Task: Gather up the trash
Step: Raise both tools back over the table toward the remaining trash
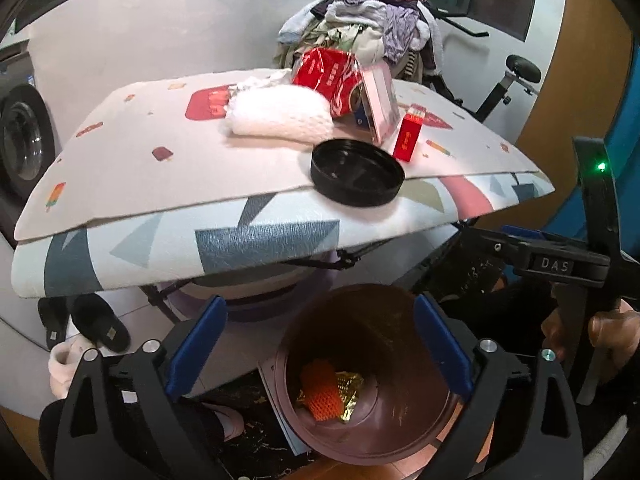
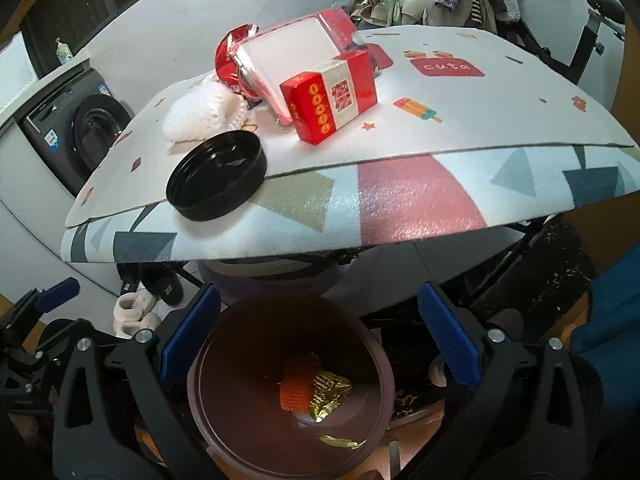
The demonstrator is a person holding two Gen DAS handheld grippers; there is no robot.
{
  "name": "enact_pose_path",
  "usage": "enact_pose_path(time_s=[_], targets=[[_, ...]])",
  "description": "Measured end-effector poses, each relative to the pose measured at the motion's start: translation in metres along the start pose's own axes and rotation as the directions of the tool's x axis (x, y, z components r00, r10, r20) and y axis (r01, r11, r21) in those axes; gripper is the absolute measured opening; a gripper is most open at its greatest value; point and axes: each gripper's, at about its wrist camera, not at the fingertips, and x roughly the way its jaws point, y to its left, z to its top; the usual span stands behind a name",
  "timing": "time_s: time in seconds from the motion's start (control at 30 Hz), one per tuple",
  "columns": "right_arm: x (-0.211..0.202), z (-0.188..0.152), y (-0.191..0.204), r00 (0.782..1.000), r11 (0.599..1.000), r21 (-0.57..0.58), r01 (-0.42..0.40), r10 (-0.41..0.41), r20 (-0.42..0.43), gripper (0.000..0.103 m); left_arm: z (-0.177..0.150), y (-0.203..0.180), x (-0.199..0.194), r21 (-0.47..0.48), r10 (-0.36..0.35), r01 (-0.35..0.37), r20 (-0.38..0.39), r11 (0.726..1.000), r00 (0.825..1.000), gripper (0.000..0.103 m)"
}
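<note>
Both claws are hanging over a brown bin that is standing on the floor just under the near edge of a padded board; the left claw is gaping wide, its blue pads standing either side of the bin's mouth with nothing between them; the right claw is gaping just as wide over the same bin, and it too is gripping nothing. Down in the bin an orange bit of netting is lying against a crumpled gold wrapper, the two touching near the bottom. Up on the board the rest of the rubbish is sitting in a loose bunch: a black lid is resting upside down at the near edge, partly overhanging the patterned mat; just behind it a small red carton is standing upright; beside that a clear plastic box is leaning against a shiny red wrapper; a white foam net is lying to the left of them. A heap of clothes is piling up behind the board, and a washing machine is showing off to the left; dark slippers are lying on the floor beneath.
</note>
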Motion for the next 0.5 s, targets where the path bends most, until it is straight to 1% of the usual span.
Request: enact_pose_path(time_s=[0.03, 0.13, 0.2, 0.23, 0.3, 0.37, 0.43, 0.5], targets=[[0.000, 0.002, 0.000, 1.000, 1.000, 0.001, 0.003, -0.003, -0.003, 0.097, 0.003, 0.000, -0.001, 0.003, 0.004, -0.004, 0.009, 1.000, 1.000, 0.097], [-0.003, 0.014, -0.002, 0.999, 0.999, -0.004, 0.050, -0.050, 0.000, 0.097, 0.009, 0.001, -0.005, 0.029, 0.032, -0.033, 0.040, 0.999, 0.999, 0.097], [-0.007, 0.025, -0.001, 0.996, 0.995, -0.027, 0.093, -0.092, 0.022, 0.097, 0.017, 0.004, -0.008, 0.053, 0.062, -0.066, 0.070, 0.996, 0.996, 0.097], [-0.009, 0.029, -0.001, 0.994, 0.994, -0.036, 0.101, -0.100, 0.032, 0.097, 0.020, 0.005, -0.009, 0.057, 0.070, -0.074, 0.078, 0.996, 0.995, 0.097], [-0.012, 0.041, -0.004, 0.995, 0.994, -0.052, 0.094, -0.091, 0.049, 0.097, 0.029, 0.012, -0.011, 0.053, 0.083, -0.088, 0.098, 0.995, 0.992, 0.097], [-0.014, 0.052, -0.007, 0.995, 0.995, -0.056, 0.087, -0.084, 0.062, 0.097, 0.041, 0.022, -0.015, 0.026, 0.102, -0.106, 0.128, 0.994, 0.987, 0.097], [-0.015, 0.062, -0.010, 0.995, 0.996, -0.062, 0.071, -0.066, 0.076, 0.097, 0.052, 0.032, -0.019, 0.000, 0.118, -0.120, 0.161, 0.993, 0.980, 0.097], [-0.016, 0.071, -0.010, 0.994, 0.995, -0.066, 0.074, -0.068, 0.087, 0.097, 0.064, 0.041, -0.024, -0.017, 0.131, -0.130, 0.188, 0.991, 0.973, 0.097]])
